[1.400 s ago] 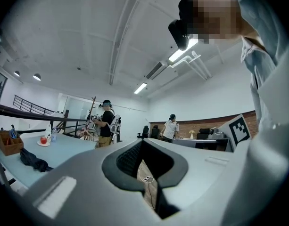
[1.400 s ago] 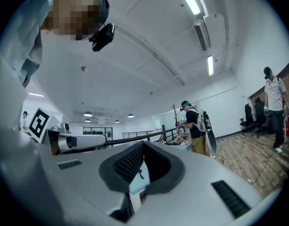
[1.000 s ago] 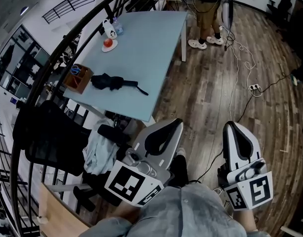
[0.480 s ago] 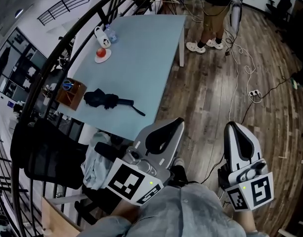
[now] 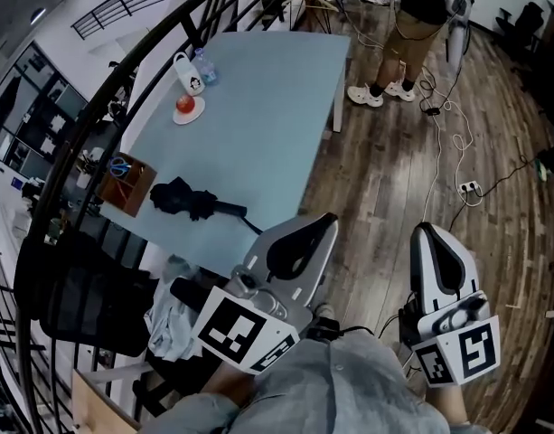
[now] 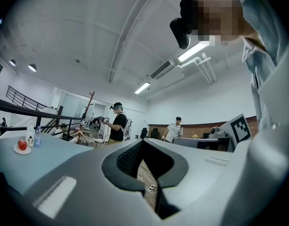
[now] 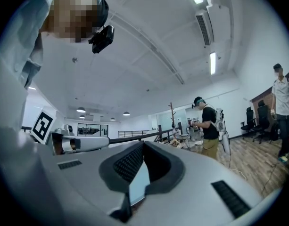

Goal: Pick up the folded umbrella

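Black folded umbrella is laid crosswise near the front edge of the blue table, up-left of both tongs. The left gripper is held nearer, the right gripper farther, both closed and empty.

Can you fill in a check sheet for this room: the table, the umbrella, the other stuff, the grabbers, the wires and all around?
Surface: light blue table, mostly bare.
Job's things: black folded umbrella lies flat near the table's near edge, nothing touching it.
Clutter: wooden box with scissors beside the umbrella; red fruit on a plate; mug and bottle farther back.
Grippers: left gripper and right gripper both have jaws together, empty, apart from the umbrella.
Cables: a corded power strip on the wooden floor.
Surroundings: black railing, black chair, a person standing past the table.
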The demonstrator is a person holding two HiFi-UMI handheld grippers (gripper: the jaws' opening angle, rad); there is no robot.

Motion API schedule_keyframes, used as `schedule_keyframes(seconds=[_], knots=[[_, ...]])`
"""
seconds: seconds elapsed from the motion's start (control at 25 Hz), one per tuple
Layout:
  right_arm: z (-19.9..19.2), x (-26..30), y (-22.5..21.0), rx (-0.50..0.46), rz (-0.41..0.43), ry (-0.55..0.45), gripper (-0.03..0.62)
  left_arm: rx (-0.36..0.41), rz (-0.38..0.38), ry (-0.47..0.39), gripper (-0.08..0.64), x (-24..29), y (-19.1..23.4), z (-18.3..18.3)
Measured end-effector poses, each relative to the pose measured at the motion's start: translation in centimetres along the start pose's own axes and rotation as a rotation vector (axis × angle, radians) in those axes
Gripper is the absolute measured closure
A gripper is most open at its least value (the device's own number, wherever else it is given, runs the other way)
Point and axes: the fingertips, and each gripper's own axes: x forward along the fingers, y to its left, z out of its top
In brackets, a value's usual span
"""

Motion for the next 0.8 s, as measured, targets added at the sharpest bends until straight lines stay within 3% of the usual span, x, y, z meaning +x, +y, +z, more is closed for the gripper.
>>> schedule_keyframes(seconds=[0.52,0.8], knots=[[-1.2,3.9,0.2,0.007,0.066,0.016,0.592,-0.011,0.086,-0.002,0.555,-0.1,3.6,-0.7],[-1.4,7.0,-0.1,0.016,0.155,0.012,0.592,-0.005,0.177,-0.006,0.555,0.3,5.6,-0.8]])
